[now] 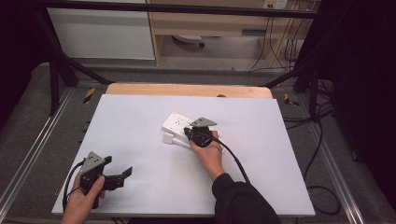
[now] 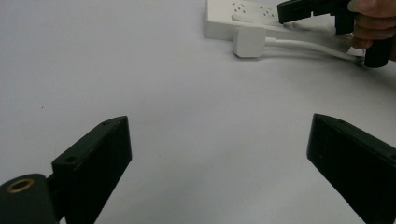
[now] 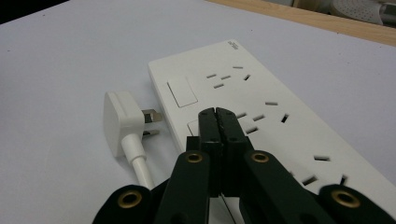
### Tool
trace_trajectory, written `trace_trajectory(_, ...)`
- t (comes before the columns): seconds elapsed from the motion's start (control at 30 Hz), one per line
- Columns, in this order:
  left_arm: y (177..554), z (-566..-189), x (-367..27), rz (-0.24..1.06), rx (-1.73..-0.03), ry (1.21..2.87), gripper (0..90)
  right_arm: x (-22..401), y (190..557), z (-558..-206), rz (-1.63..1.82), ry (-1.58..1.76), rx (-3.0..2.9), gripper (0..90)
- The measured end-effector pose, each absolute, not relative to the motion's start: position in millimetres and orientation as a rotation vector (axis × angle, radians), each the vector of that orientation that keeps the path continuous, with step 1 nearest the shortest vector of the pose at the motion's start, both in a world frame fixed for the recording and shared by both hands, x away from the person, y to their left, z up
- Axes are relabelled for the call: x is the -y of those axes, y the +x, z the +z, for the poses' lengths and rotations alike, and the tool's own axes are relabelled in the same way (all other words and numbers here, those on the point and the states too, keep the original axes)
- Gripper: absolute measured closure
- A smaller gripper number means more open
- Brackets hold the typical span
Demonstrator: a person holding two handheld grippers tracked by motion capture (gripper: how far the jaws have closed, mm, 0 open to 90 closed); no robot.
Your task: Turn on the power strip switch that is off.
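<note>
White tabletop under a dark frame, with two hand-held grippers over it.

Right gripper: fingers pressed together with nothing between them, tips resting on or just above the white power strip, beside one of its switches. Just left of those fingers lies the white plug, prongs pointing at the strip's side, not in any socket, its cord running back beneath the gripper. Left gripper: fingers spread wide over bare tabletop, well apart from strip and plug, which lie beyond them to the upper right.
</note>
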State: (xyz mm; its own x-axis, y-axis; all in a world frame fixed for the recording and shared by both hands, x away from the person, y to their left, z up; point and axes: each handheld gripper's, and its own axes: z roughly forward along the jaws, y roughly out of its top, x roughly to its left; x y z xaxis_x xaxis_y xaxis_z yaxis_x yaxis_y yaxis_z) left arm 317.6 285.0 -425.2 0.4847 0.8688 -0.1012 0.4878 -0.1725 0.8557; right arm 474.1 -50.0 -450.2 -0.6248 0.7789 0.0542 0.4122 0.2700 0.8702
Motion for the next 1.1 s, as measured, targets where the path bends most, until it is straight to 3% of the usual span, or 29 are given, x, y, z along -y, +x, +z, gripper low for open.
trace_trajectory(1.1,317.6,-426.0,-284.0,0.519,-1.142,1.827,6.6,52.6,475.1,-452.1,1.301,1.097,-2.168,90.0)
